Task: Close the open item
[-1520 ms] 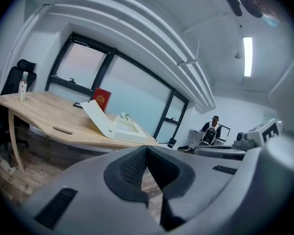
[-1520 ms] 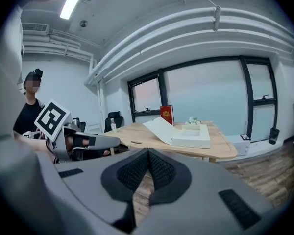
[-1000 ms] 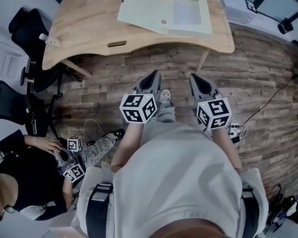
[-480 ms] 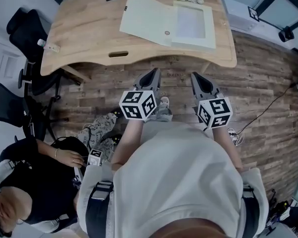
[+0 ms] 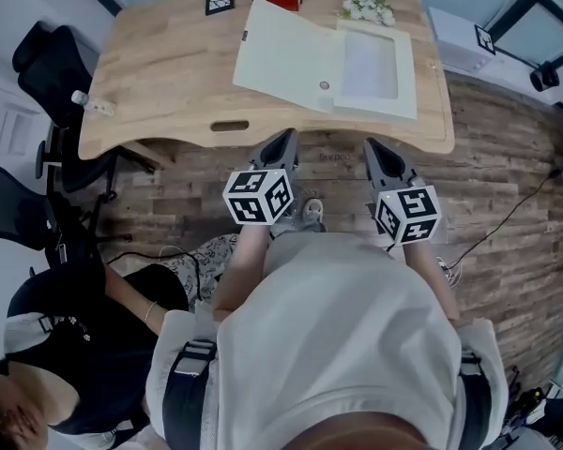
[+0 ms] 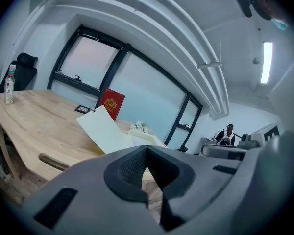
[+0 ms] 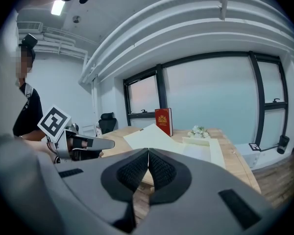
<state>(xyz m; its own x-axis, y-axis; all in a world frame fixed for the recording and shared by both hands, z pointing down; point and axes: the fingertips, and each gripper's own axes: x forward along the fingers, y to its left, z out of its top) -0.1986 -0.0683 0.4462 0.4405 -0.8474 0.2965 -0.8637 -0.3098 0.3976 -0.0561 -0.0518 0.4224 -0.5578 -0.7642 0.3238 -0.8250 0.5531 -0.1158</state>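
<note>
while both hover short of the desk point(image 5: 169, 64), left tongs point(image 5: 285, 142) pressed together, empty, right tongs point(image 5: 372, 148) likewise

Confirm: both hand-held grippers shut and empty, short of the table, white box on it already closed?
No. The white box is open, its lid swung out to one side, as the head view shows. The rest holds: left hand-held gripper and right hand-held gripper are shut, empty and short of the table.
</note>
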